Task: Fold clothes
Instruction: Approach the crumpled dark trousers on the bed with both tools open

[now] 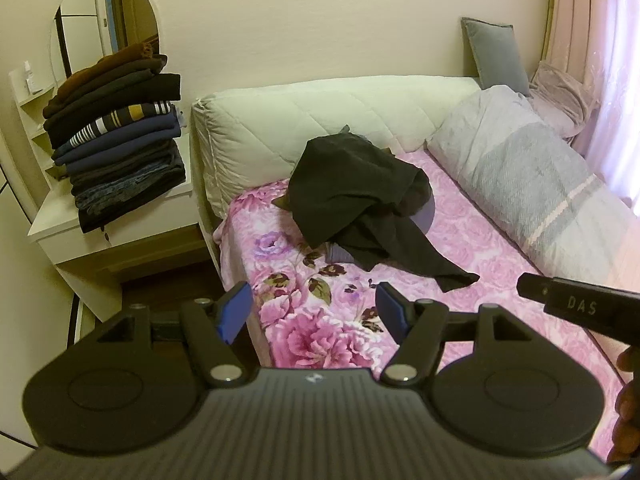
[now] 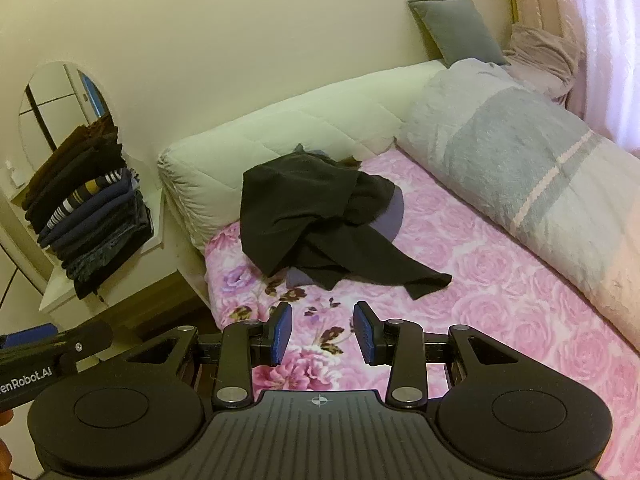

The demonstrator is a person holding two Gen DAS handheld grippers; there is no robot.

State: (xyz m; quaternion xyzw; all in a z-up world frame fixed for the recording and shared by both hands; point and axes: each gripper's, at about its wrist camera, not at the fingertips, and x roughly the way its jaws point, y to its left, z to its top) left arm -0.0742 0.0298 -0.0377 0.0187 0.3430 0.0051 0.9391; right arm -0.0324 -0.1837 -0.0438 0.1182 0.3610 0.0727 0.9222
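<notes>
a crumpled black garment (image 1: 352, 196) lies in a heap on the pink floral bedspread (image 1: 304, 320), at twelve o'clock from both tongs and well apart from them. the left tongs (image 1: 314, 312) hover over the bed's near edge, spread wide and holding nothing. the right tongs (image 2: 322, 334) are parted less widely, also empty. at ten o'clock a stack of folded clothes (image 1: 116, 140) sits on a white table (image 1: 100, 240). a grey striped blanket (image 2: 520, 176) lies at two o'clock.
</notes>
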